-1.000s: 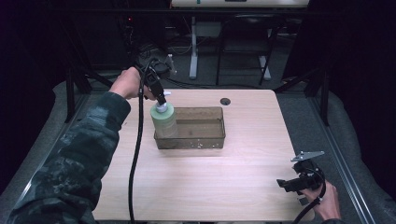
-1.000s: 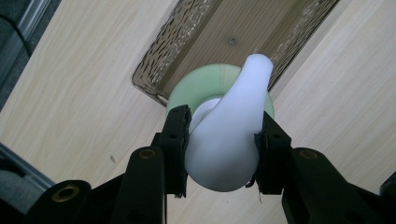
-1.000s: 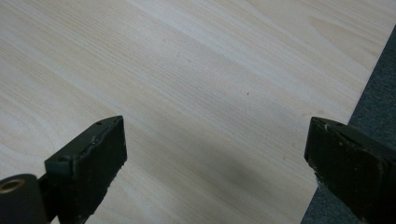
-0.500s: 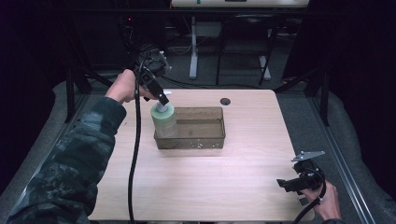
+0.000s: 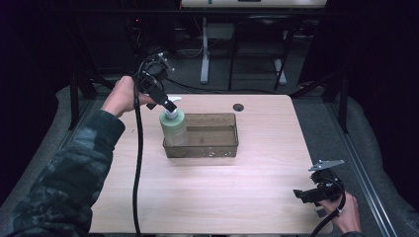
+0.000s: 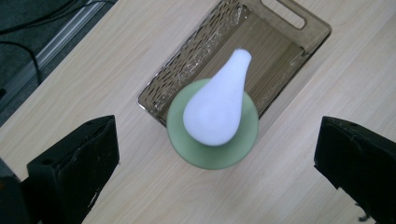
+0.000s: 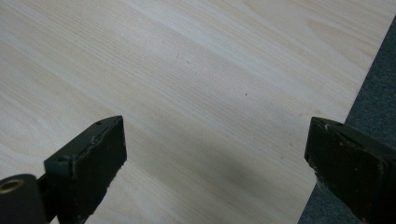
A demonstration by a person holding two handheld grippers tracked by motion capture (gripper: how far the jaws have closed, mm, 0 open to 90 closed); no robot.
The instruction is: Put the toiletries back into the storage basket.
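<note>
We saw the green bottle [image 5: 173, 129] with its white pump head [image 6: 218, 105] standing upright at the left end of the brown tray [image 5: 217, 148], inside it as far as we could tell. The tray was our landmark, sitting mid-desk [image 5: 207, 197]. The left claw [image 5: 171, 104] hovered just above the bottle's pump and behind the tray's left end. Its jaws had just been opening and stood spread wide; in the left gripper view the pump sat between them, no pad touching it. We noted the right claw [image 5: 302, 194] well off from the tray, near the desk's front right corner, low over bare wood. Its jaws were spread wide too, nothing between them. A small dark hole [image 5: 238, 107] sat just behind the tray.
</note>
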